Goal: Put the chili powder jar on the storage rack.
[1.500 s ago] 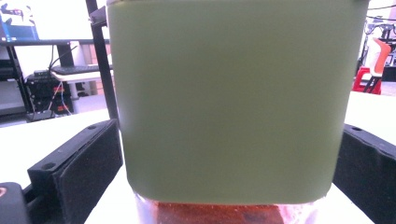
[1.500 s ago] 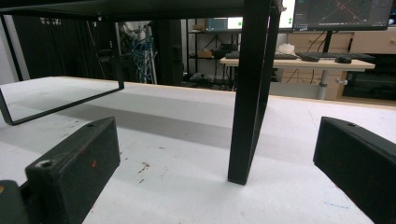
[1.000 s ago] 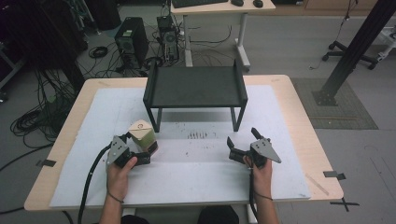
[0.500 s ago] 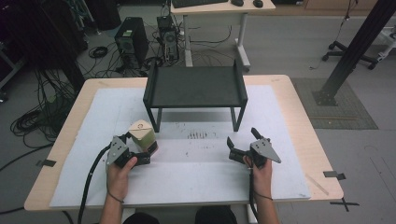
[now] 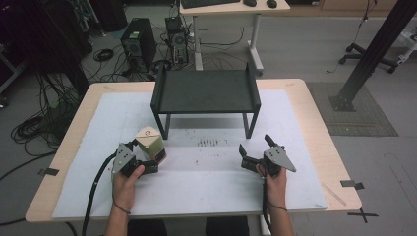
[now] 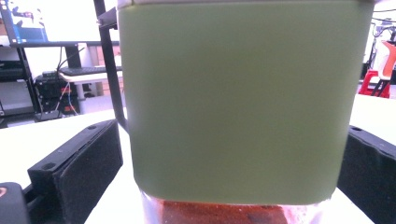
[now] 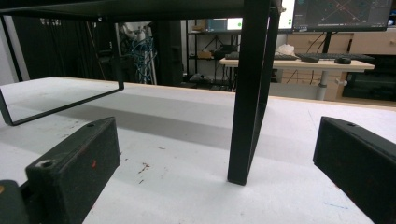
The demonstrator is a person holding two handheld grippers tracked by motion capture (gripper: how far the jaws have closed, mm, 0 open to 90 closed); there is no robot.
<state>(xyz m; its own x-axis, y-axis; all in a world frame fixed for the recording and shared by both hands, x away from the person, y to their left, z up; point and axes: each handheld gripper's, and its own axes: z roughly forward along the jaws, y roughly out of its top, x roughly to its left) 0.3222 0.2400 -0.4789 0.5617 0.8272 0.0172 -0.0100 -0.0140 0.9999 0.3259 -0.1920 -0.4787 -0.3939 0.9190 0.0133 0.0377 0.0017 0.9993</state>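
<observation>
Looking down from the high view, the bench (image 5: 314,128) carries a white mat with bare wooden margins on every side. A black shelf stand (image 5: 205,92) sits at 12 o'clock on the mat, its front legs landing just ahead of both grippers. The left gripper (image 5: 147,160) at 8 o'clock brackets a green-sleeved jar (image 5: 149,141) with a tan lid, standing upright just beside the stand's front left leg. The right gripper (image 5: 251,156) at 4 o'clock is spread apart and empty, with free mat between it and the jar. Around the bench lie grey floor, cable bundles and computer towers at 11 o'clock, and a second desk at 12 o'clock.

Through the left gripper view, the jar (image 6: 233,102) stands between the two black jaws; I cannot tell whether the pads press it. Reddish contents show below the sleeve.

Through the right gripper view, the jaws stand wide with nothing between them, and a leg of the stand (image 7: 247,93) rises dead ahead on the speckled mat (image 7: 177,140).
</observation>
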